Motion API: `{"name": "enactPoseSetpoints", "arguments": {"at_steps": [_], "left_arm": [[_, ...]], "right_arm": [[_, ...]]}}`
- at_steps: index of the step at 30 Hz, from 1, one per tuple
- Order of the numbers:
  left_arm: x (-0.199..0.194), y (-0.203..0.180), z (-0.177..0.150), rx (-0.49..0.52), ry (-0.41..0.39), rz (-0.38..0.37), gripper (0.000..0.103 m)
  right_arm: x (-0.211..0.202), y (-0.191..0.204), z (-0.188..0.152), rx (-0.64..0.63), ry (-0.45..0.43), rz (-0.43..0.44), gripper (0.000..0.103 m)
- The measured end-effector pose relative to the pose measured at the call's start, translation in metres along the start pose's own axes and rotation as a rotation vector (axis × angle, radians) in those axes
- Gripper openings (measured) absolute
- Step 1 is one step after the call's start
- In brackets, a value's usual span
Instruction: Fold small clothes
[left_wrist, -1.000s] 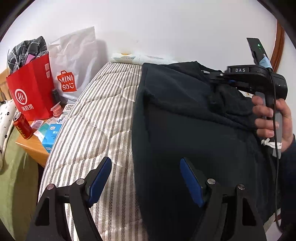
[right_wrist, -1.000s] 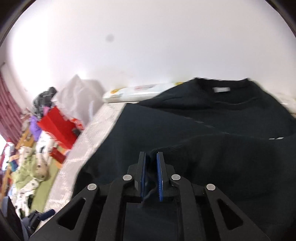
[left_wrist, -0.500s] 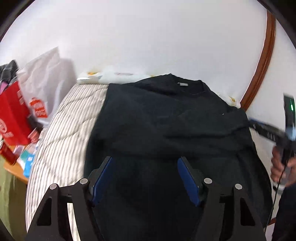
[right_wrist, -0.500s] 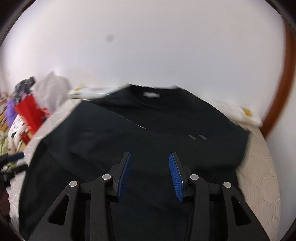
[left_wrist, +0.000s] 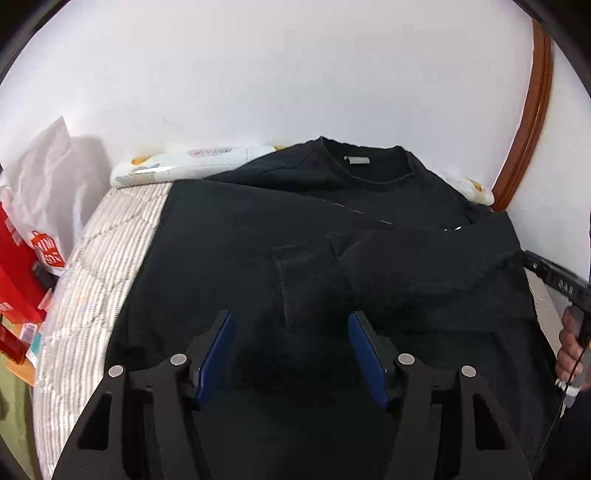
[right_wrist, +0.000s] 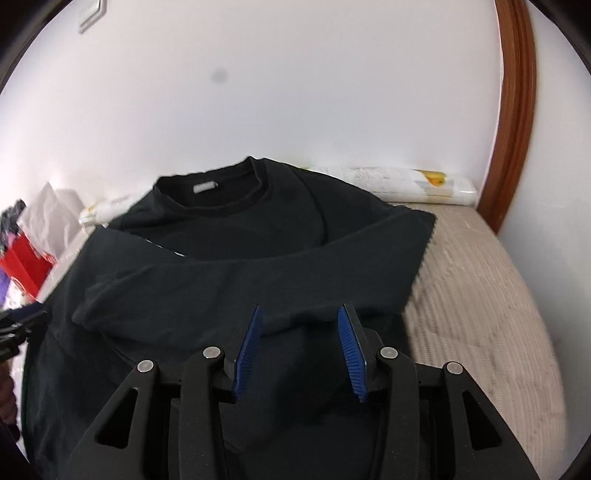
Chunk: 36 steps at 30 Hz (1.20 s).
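Striped mattress (left_wrist: 92, 266) carries black sweatshirt (left_wrist: 295, 229); red bag (left_wrist: 14, 273) alongside.

Sweater (left_wrist: 258, 236) spread on the mattress (left_wrist: 99, 258), collar toward the wall, both sleeves crossed over its chest, rolled pad (right_wrist: 406, 184) behind it along the wall, shopping bags (left_wrist: 18, 266) left of the mattress

A home bedroom is showing here: a striped quilted mattress (left_wrist: 99, 258) lying beside shopping bags (left_wrist: 22, 266) and a white wall (left_wrist: 295, 74).
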<state>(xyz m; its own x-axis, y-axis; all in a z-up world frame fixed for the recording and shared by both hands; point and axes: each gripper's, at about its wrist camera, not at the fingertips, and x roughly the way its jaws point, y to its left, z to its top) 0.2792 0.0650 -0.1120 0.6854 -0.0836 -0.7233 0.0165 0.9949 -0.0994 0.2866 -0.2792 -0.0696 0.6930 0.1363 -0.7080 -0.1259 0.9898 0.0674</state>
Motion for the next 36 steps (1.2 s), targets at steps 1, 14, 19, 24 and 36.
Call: {"name": "enactPoseSetpoints", "arguments": {"at_steps": [1, 14, 19, 24, 36], "left_arm": [[0.005, 0.000, 0.002, -0.002, 0.006, 0.007, 0.058], [0.076, 0.007, 0.019, -0.013, 0.064, -0.046, 0.038], [0.081, -0.001, 0.021, -0.010, 0.061, -0.056, 0.024], [0.062, -0.012, 0.027, 0.030, -0.010, 0.047, 0.008], [0.000, 0.063, 0.019, -0.090, -0.085, 0.189, 0.008]], "right_arm": [[0.003, 0.002, -0.002, -0.008, 0.006, 0.016, 0.044], [0.008, -0.015, -0.008, 0.065, 0.007, 0.033, 0.049], [-0.004, -0.020, -0.006, 0.097, -0.047, 0.023, 0.050], [-0.008, -0.031, -0.007, 0.126, -0.078, -0.004, 0.051], [0.010, -0.049, -0.015, 0.145, -0.002, -0.098, 0.051]]}}
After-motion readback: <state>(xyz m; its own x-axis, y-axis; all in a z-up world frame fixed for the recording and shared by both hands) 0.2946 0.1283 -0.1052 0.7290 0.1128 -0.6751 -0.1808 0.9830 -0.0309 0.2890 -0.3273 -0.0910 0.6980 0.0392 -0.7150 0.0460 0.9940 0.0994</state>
